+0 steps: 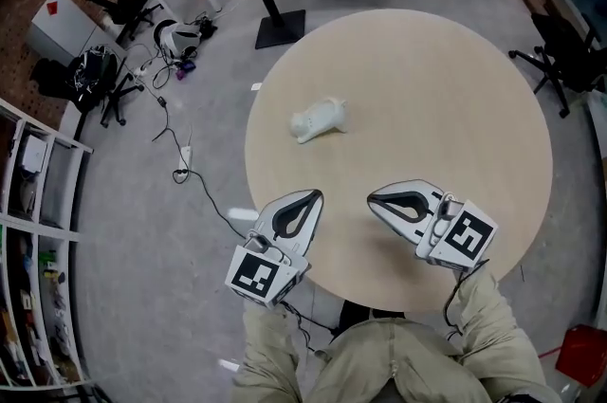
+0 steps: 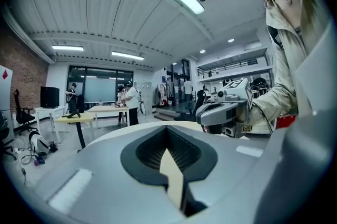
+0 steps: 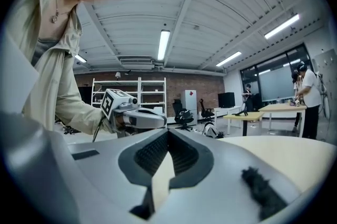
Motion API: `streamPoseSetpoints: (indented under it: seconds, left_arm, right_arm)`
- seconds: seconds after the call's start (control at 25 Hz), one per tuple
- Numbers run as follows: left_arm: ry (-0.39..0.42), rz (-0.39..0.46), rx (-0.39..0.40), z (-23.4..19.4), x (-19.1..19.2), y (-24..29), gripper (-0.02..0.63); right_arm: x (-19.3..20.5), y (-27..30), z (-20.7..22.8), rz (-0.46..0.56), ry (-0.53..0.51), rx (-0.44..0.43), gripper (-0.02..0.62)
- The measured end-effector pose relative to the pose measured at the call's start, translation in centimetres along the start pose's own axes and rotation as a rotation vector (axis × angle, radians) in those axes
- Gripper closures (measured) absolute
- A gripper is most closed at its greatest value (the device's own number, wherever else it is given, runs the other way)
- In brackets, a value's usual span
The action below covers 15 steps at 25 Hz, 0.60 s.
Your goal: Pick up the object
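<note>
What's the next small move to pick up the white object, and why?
Probably open the left hand-held gripper and ease it forward toward the white object: its jaws are shut on nothing, and the object lies untouched on the round table, ahead of that gripper.

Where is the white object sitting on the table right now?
In the head view the white object lies on the round table, left of centre, ahead of the left tongs and farther from the right tongs; neither touches it.

1 small white thing (image 1: 319,119) is being carried by the round table (image 1: 446,98), left of its middle.
</note>
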State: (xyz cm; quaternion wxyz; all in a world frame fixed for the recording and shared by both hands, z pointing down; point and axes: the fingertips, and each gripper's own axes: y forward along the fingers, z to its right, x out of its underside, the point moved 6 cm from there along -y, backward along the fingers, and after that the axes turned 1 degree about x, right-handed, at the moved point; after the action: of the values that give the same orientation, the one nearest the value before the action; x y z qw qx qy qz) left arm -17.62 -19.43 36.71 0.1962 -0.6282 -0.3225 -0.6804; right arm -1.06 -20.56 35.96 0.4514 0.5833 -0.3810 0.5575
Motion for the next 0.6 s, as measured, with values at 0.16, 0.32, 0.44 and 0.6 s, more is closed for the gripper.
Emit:
streamPoseSetpoints:
  seconds: [0.16, 0.32, 0.44, 0.6]
  left_arm:
    - [0.0, 0.0, 0.025, -1.9, 1.7, 2.2, 0.6]
    - [-0.014, -0.016, 0.035, -4.1, 3.4, 4.1, 0.6]
    - [-0.019, -0.007, 0.057, -5.7, 4.6, 5.2, 0.6]
    - [-0.038, -0.028, 0.067, -7.2, 6.1, 6.6, 0.6]
  right_arm:
    - [1.6, 1.5, 1.6, -0.02, 0.032, 0.016, 0.594]
    - [3.3, 3.2, 3.3, -0.049, 0.053, 0.023, 0.594]
    - [4.4, 4.3, 4.7, -0.062, 0.077, 0.037, 0.594]
    - [6.4, 5.3, 6.2, -0.089, 0.103, 0.051, 0.594]
